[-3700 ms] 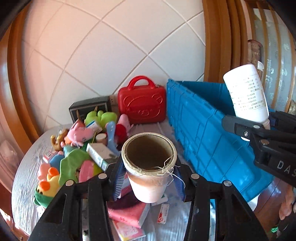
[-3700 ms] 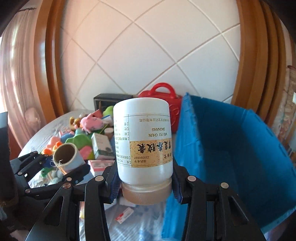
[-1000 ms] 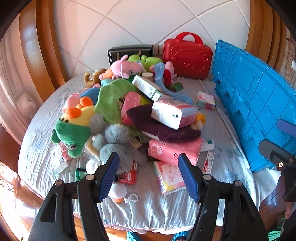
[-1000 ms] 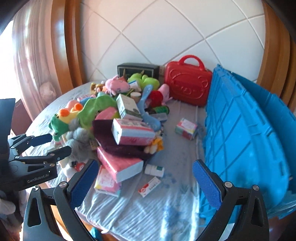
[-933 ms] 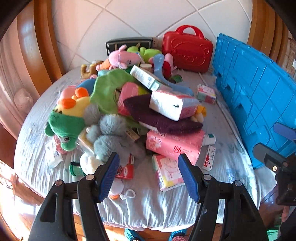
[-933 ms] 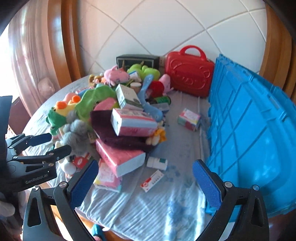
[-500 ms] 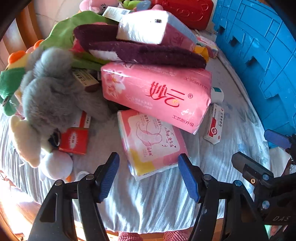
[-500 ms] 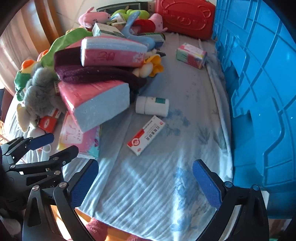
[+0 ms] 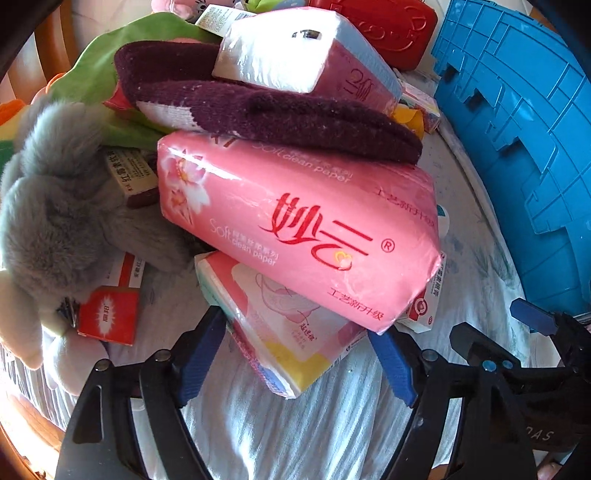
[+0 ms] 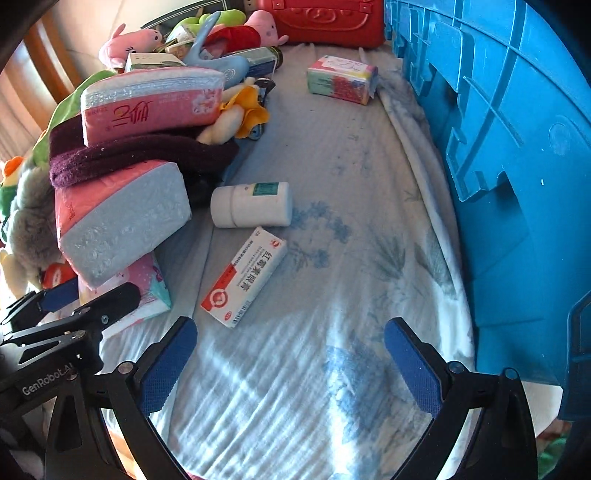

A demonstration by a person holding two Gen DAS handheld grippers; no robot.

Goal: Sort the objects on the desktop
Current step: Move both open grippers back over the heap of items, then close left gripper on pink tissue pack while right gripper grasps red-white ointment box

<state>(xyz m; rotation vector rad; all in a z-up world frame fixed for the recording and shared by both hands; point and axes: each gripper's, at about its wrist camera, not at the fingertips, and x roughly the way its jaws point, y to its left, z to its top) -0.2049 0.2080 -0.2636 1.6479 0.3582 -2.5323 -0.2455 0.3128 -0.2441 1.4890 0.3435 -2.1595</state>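
My left gripper (image 9: 295, 360) points steeply down at the pile, and its jaws are opening. A flat tissue pack (image 9: 291, 332) with a pink and yellow print lies between the blue pads, which do not press on it. A big pink tissue pack (image 9: 295, 229) rests on top of that flat pack. My right gripper (image 10: 290, 369) hangs open over bare tablecloth with nothing between its fingers. Just ahead of its left finger lies a red-and-white medicine box (image 10: 243, 277), and a white pill bottle (image 10: 251, 205) lies on its side beyond.
A blue crate (image 10: 517, 147) stands along the right side. A purple knit cloth (image 9: 277, 114), another pink tissue pack (image 10: 147, 107), a grey plush (image 9: 55, 206) and small boxes crowd the left. A red case (image 10: 321, 22) stands at the back.
Both grippers have dropped close to the table and tilted down. The cup and the bottle they held earlier are gone. The left jaws have widened around the flat tissue pack.
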